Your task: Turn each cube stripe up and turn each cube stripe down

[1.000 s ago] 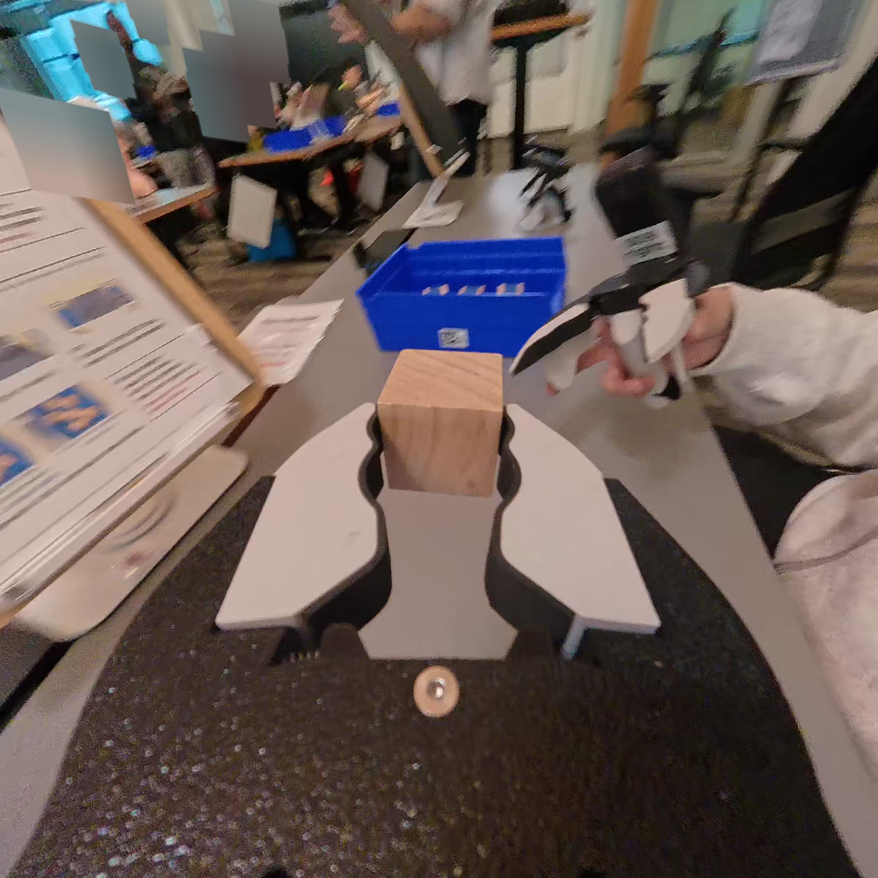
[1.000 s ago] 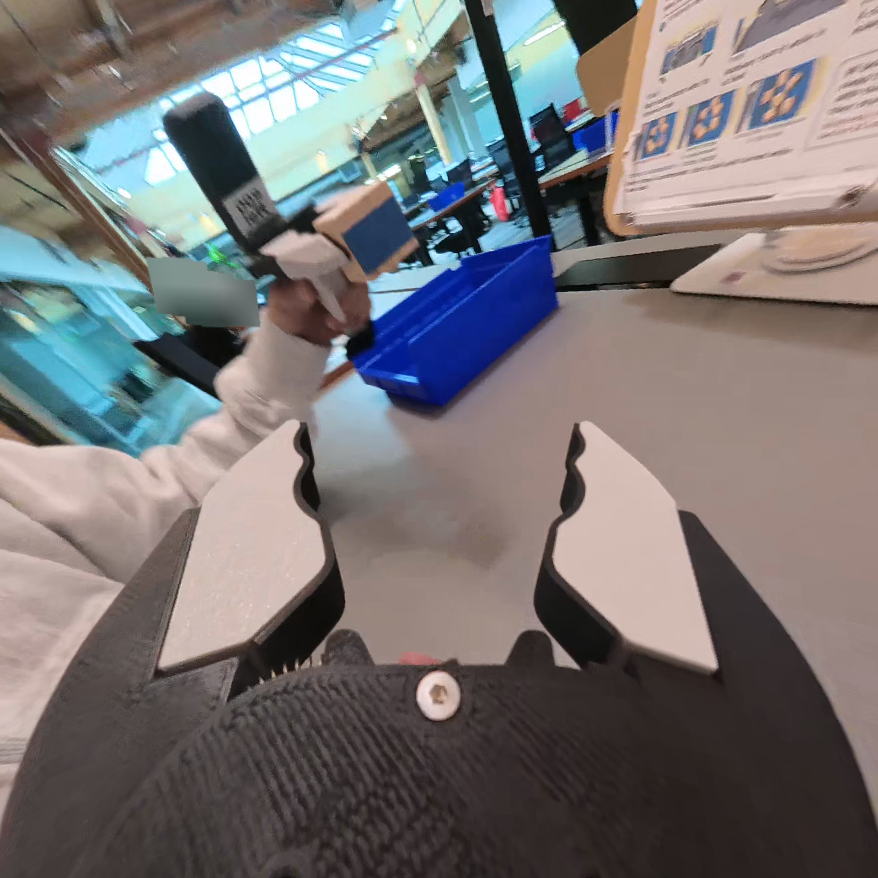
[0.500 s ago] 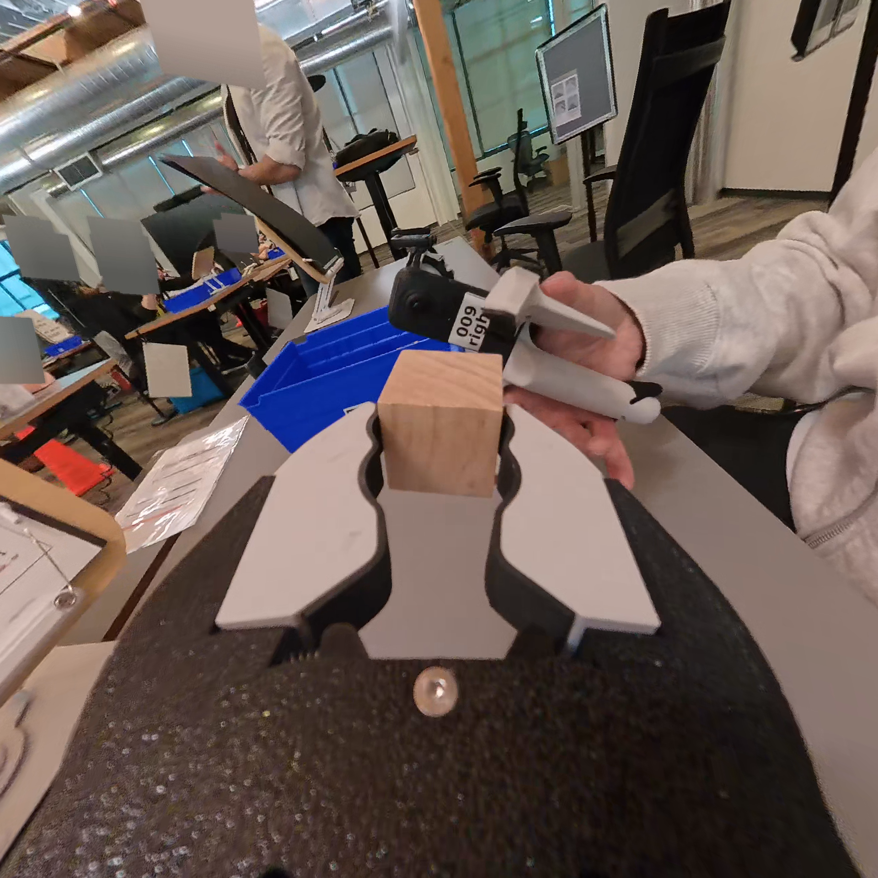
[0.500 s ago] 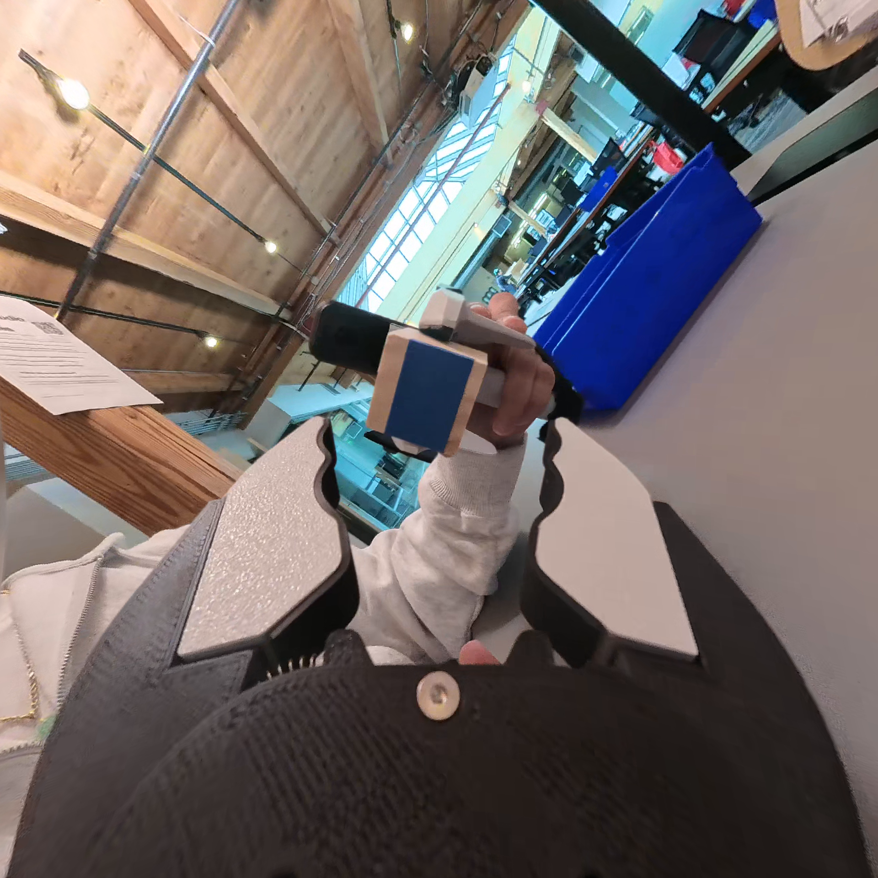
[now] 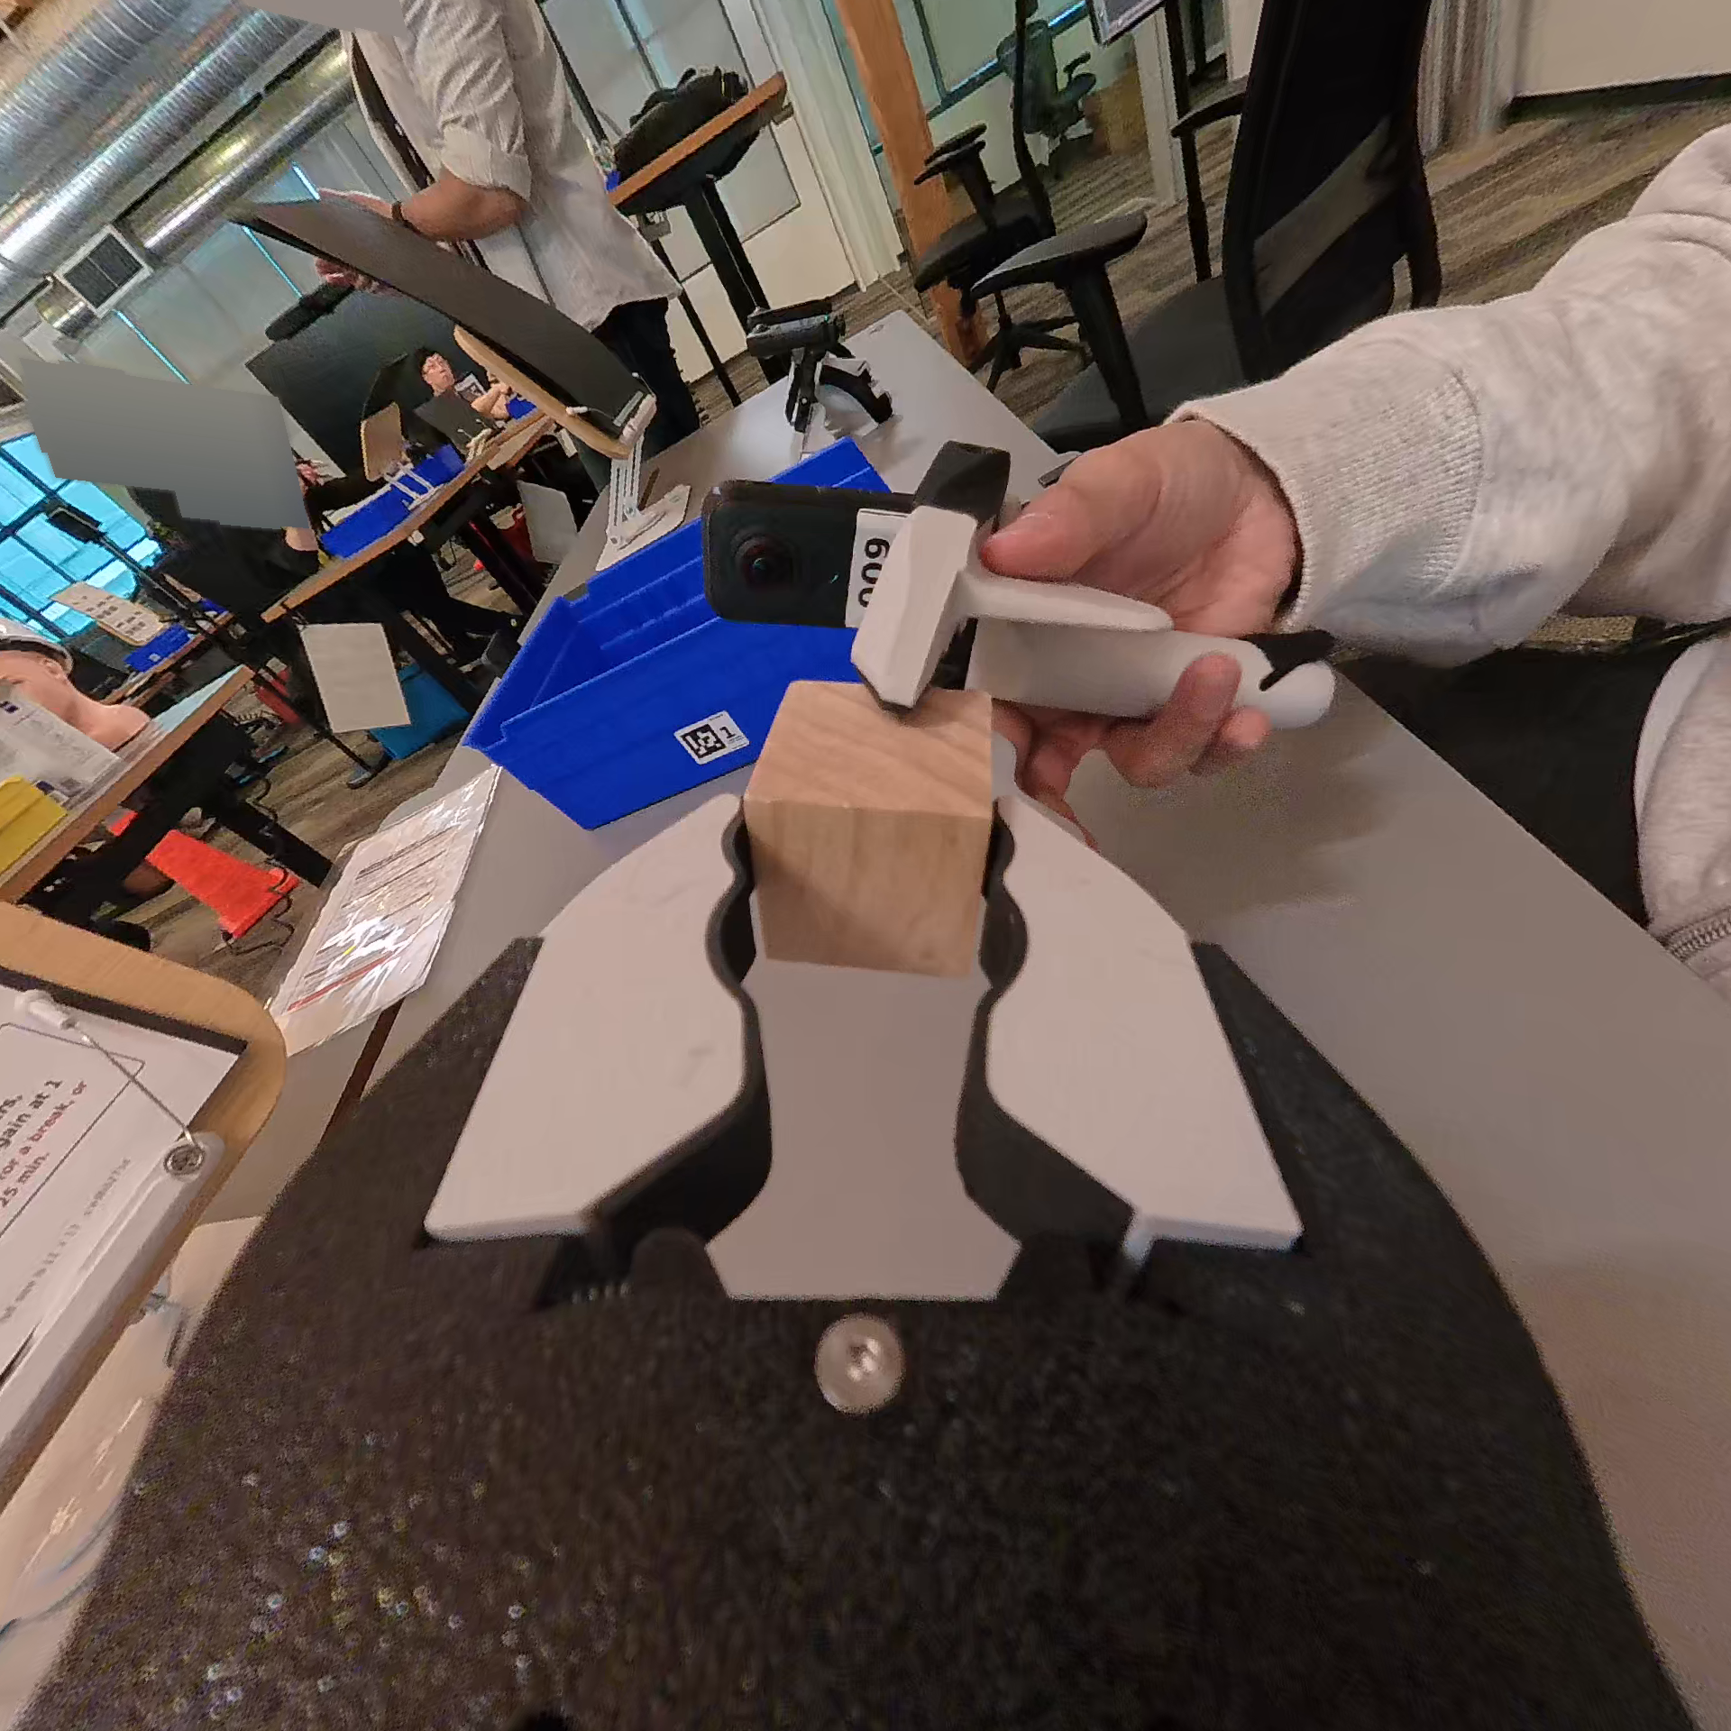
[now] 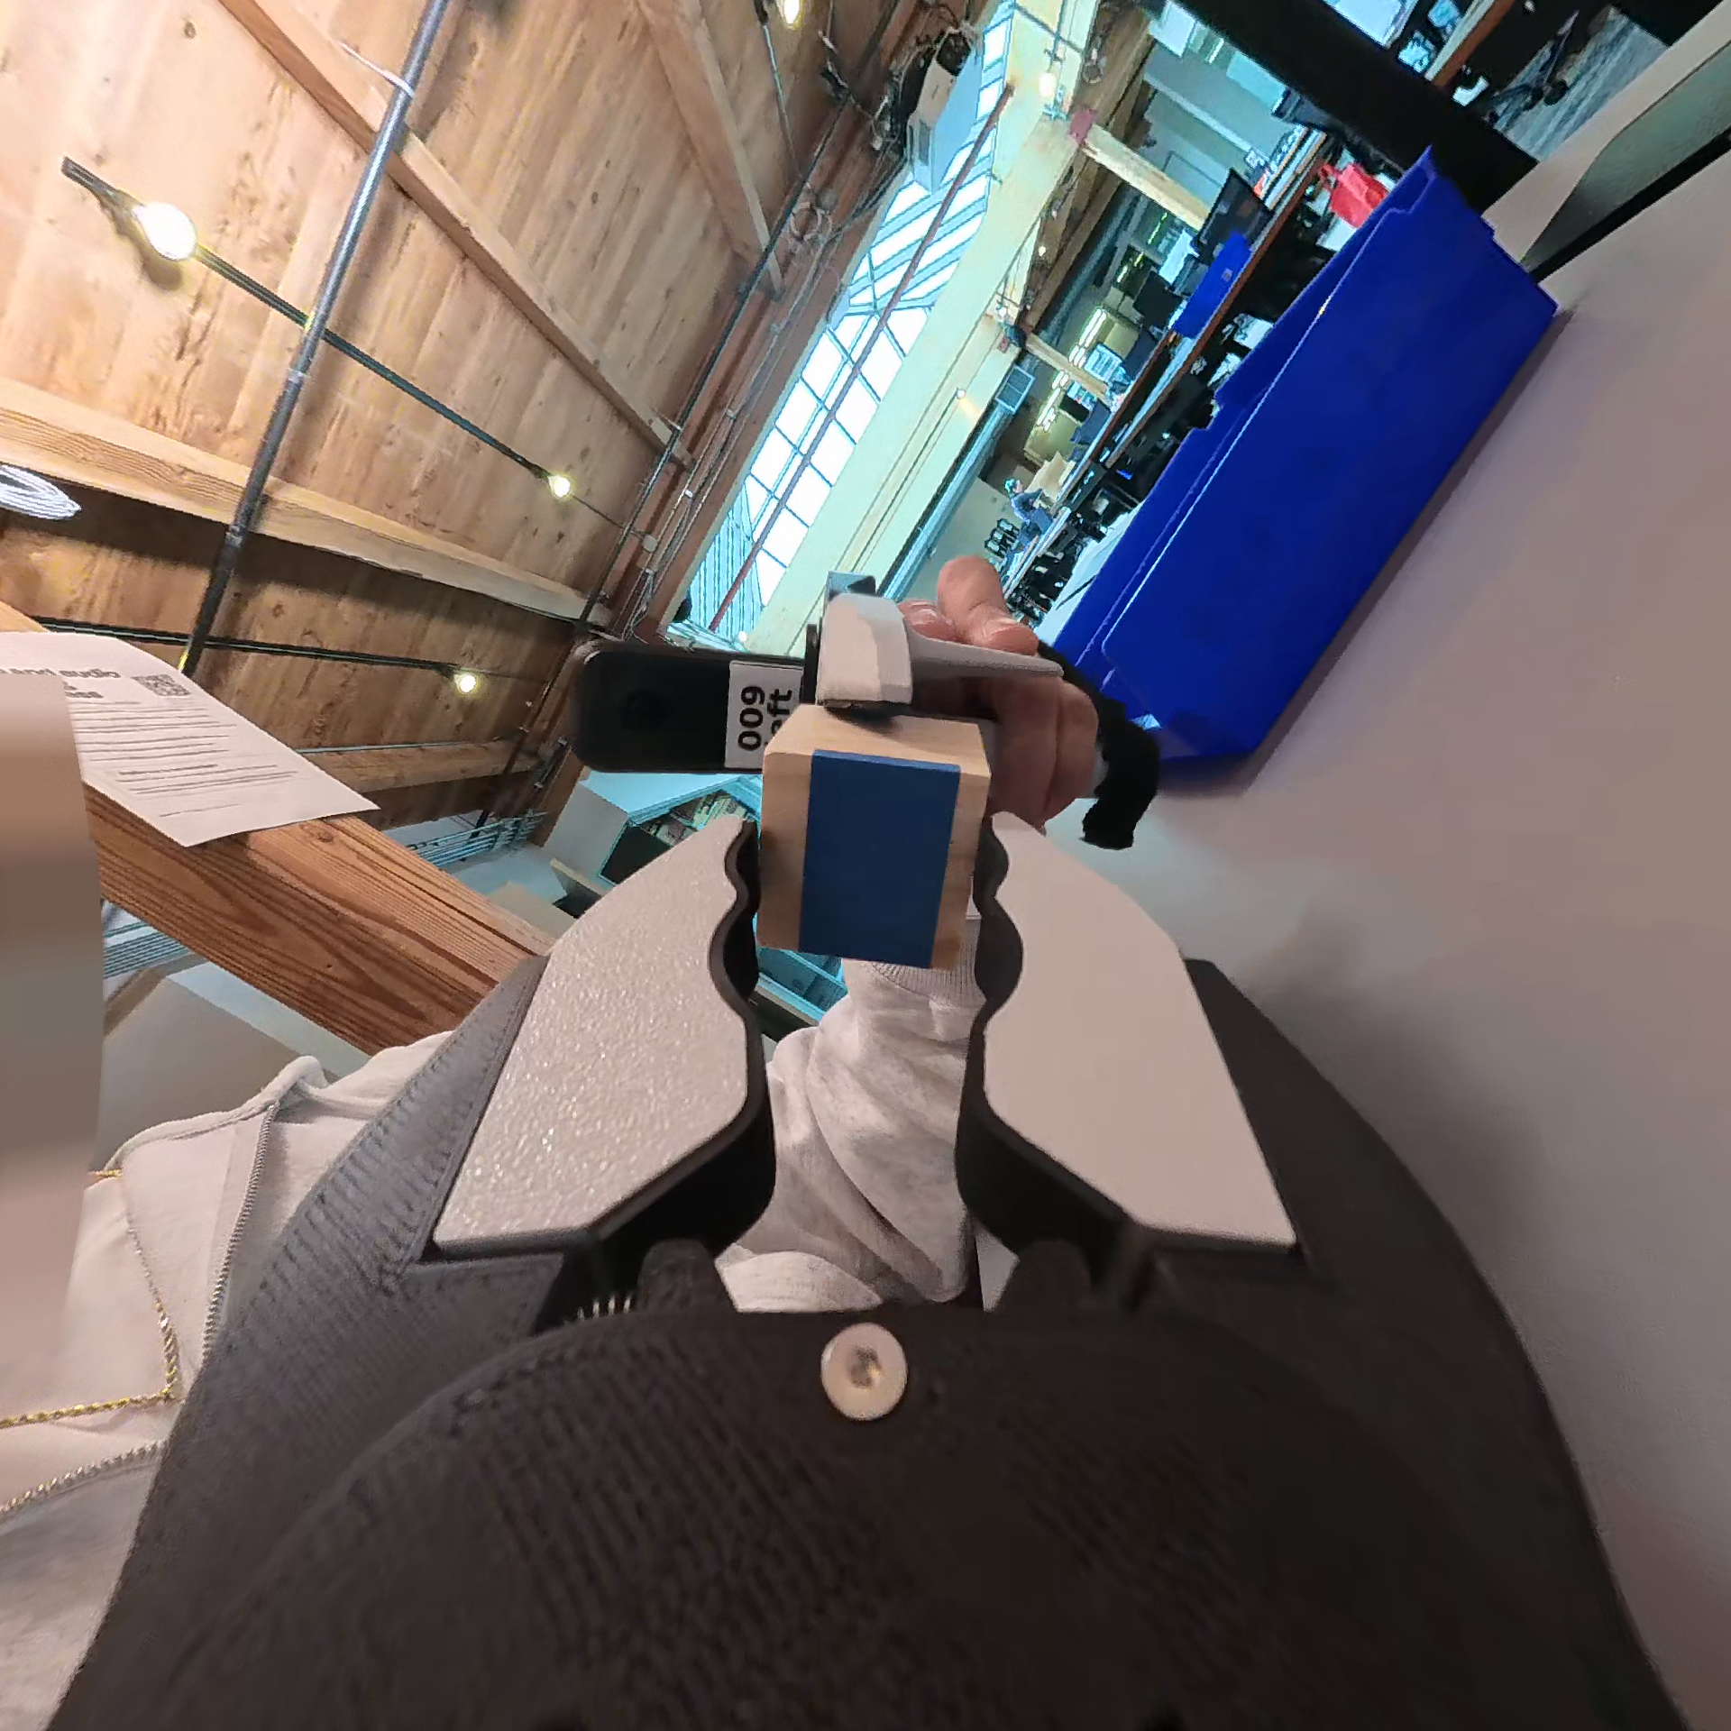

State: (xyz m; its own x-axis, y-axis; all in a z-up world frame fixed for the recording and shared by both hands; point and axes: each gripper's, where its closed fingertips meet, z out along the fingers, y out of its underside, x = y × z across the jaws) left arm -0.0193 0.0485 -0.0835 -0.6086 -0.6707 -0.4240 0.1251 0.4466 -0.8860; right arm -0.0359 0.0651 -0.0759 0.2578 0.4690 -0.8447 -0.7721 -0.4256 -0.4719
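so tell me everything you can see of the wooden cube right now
The wooden cube is pale, light-grained wood with sharp edges, held off the grey table. The left gripper clamps two opposite sides. In the right wrist view, the face towards the right gripper carries a wide blue stripe with bare wood either side; that gripper's fingers sit close against two other sides, contact unclear. The face towards the left camera is plain wood.

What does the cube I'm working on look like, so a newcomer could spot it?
Above the grey table, in front of the blue bin, the left gripper holds a small wooden cube. Its far face carries a blue stripe.
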